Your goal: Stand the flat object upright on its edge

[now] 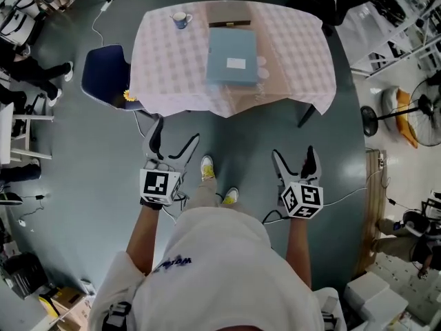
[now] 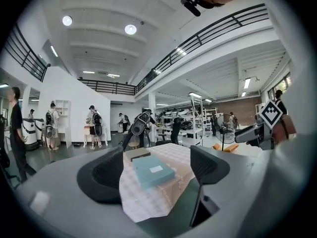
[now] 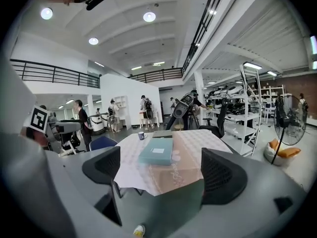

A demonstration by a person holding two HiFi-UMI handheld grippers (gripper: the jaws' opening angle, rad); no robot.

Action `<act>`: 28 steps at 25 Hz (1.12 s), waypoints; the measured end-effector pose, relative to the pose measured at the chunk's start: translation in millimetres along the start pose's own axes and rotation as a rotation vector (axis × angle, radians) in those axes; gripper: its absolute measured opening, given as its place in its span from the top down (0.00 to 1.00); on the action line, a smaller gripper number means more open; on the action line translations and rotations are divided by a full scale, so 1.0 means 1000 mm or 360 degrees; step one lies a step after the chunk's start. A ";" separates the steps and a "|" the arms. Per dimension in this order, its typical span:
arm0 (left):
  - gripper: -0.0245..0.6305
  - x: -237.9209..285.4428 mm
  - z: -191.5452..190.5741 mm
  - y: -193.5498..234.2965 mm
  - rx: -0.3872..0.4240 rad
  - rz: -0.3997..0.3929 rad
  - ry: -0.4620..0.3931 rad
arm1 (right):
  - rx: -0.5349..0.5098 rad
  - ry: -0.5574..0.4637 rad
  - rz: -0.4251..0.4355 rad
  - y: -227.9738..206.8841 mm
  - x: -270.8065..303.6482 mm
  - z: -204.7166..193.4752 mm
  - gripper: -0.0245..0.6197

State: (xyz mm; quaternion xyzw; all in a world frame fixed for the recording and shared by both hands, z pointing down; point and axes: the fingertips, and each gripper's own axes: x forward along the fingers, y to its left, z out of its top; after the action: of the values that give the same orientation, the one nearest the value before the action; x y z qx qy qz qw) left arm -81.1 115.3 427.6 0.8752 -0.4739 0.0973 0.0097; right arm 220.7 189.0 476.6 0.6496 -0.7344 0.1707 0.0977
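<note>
A flat pale-blue box [image 1: 232,55] with a white label lies flat on the table [image 1: 296,61], which has a checked cloth. It also shows in the left gripper view [image 2: 152,170] and the right gripper view [image 3: 157,151]. My left gripper [image 1: 173,140] hangs over the floor short of the table's front edge, jaws wide apart and empty. My right gripper [image 1: 295,158] is level with it to the right, also open and empty. Both point toward the table and touch nothing. In the left gripper view the right gripper [image 2: 257,133] shows at the right edge.
A flat brown box [image 1: 229,15] lies behind the blue one, and a blue-and-white mug [image 1: 182,20] stands at the table's far left. A dark blue chair [image 1: 105,73] sits left of the table, a floor fan [image 1: 413,116] to the right. People stand far off.
</note>
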 end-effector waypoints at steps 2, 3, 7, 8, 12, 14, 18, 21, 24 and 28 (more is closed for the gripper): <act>0.33 0.020 0.002 0.017 -0.0026 -0.0022 -0.0015 | 0.0004 0.0015 -0.0022 -0.003 0.019 0.011 0.18; 0.33 0.030 0.002 0.024 -0.0040 -0.0036 -0.0019 | 0.0008 0.0018 -0.0034 -0.004 0.029 0.016 0.18; 0.33 0.063 0.001 0.054 -0.0060 -0.0064 -0.0014 | 0.0026 0.0013 -0.0060 0.000 0.068 0.042 0.18; 0.33 0.070 0.000 0.062 -0.0070 -0.0063 -0.0013 | 0.0025 0.0016 -0.0062 0.002 0.079 0.047 0.18; 0.33 0.092 -0.002 0.092 -0.0131 -0.0080 -0.0030 | 0.0016 0.0034 -0.0076 0.015 0.114 0.058 0.18; 0.33 0.102 -0.005 0.104 -0.0161 -0.0101 -0.0024 | 0.0026 0.0037 -0.0092 0.020 0.126 0.062 0.18; 0.33 0.121 -0.010 0.121 -0.0203 -0.0140 -0.0003 | 0.0019 0.0057 -0.0119 0.025 0.145 0.066 0.18; 0.33 0.136 -0.017 0.134 -0.0263 -0.0159 0.0035 | 0.0019 0.0089 -0.0134 0.023 0.160 0.067 0.18; 0.33 0.161 -0.024 0.146 -0.0329 -0.0175 0.0075 | 0.0026 0.0115 -0.0132 0.016 0.185 0.070 0.18; 0.33 0.184 -0.036 0.152 -0.0337 -0.0181 0.0121 | 0.0024 0.0136 -0.0099 0.011 0.213 0.068 0.19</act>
State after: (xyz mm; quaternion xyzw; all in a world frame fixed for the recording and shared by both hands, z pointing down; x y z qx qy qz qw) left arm -115.4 -117.1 484.1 0.8904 -0.4303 0.0789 0.1255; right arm 186.3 -31.9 490.5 0.6650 -0.7076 0.2007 0.1293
